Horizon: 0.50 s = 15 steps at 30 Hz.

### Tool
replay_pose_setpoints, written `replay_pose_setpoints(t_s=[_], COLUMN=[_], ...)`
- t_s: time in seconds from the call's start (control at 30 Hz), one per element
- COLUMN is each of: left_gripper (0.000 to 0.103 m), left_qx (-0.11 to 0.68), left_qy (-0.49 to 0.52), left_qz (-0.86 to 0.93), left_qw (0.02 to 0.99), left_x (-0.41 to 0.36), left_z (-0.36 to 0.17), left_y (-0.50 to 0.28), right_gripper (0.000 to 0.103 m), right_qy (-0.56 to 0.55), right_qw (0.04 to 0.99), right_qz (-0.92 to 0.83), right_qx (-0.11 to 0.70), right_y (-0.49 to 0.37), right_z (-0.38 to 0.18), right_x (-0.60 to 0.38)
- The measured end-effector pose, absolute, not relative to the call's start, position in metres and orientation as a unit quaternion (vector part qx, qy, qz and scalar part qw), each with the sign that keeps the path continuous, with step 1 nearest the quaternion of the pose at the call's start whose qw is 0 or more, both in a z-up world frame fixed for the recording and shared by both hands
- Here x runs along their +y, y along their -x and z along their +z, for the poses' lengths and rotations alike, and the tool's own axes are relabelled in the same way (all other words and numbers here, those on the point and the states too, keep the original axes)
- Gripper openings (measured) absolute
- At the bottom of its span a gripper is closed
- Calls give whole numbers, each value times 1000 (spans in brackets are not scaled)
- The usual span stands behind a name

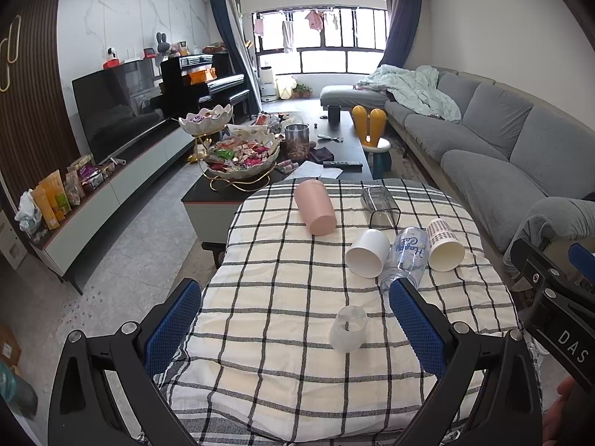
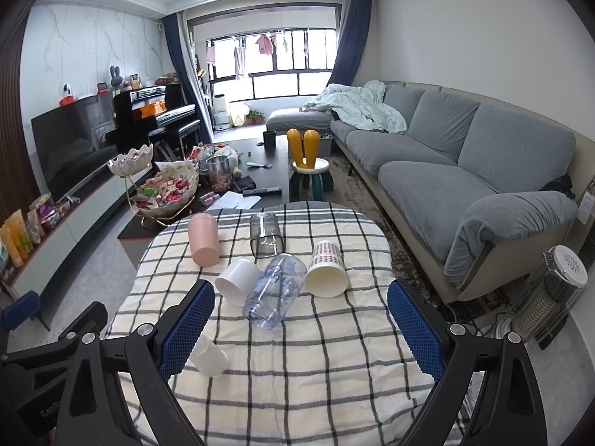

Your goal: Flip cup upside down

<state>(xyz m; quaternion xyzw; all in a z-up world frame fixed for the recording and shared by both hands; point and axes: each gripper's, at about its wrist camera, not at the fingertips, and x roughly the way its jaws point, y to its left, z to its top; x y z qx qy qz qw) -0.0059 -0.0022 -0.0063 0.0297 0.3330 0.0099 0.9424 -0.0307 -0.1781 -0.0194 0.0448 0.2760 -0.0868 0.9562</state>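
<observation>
Several cups lie on their sides on a checked tablecloth (image 1: 282, 338): a pink cup (image 1: 314, 208), a clear square cup (image 1: 379, 206), a white cup (image 1: 367, 252), a clear printed bottle-like cup (image 1: 407, 256) and a patterned paper cup (image 1: 444, 245). A small frosted cup (image 1: 349, 328) stands nearest, mouth down. My left gripper (image 1: 293, 319) is open and empty above the near cloth, with the frosted cup between its fingers. My right gripper (image 2: 301, 325) is open and empty, with the clear printed cup (image 2: 275, 290) just beyond it. The frosted cup (image 2: 209, 359) sits by its left finger.
A dark coffee table (image 1: 349, 137) with snack bowls (image 1: 241, 160) and a jar stands beyond the table. A grey sofa (image 2: 465, 171) runs along the right, a TV unit (image 1: 108, 193) along the left. A small heater (image 2: 554, 297) stands at the right on the floor.
</observation>
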Motion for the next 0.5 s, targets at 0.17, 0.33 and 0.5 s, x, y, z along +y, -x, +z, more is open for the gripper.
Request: replay_pose_setpoints(t_s=[0.17, 0.33, 0.5], left_gripper=[103, 103, 103], left_qx=[333, 330, 330], left_qy=[-29, -31, -30], left_qz=[11, 11, 13], left_qw=[942, 943, 943], left_x=[-2, -4, -4], left_z=[-6, -7, -7], left_y=[6, 5, 4], right_gripper=[94, 94, 94], right_qy=[-45, -45, -45], right_qw=[956, 956, 956], right_qz=[-87, -87, -87], right_qx=[277, 276, 277], right_y=[31, 30, 30], right_z=[-19, -19, -20], right_x=[-178, -178, -178])
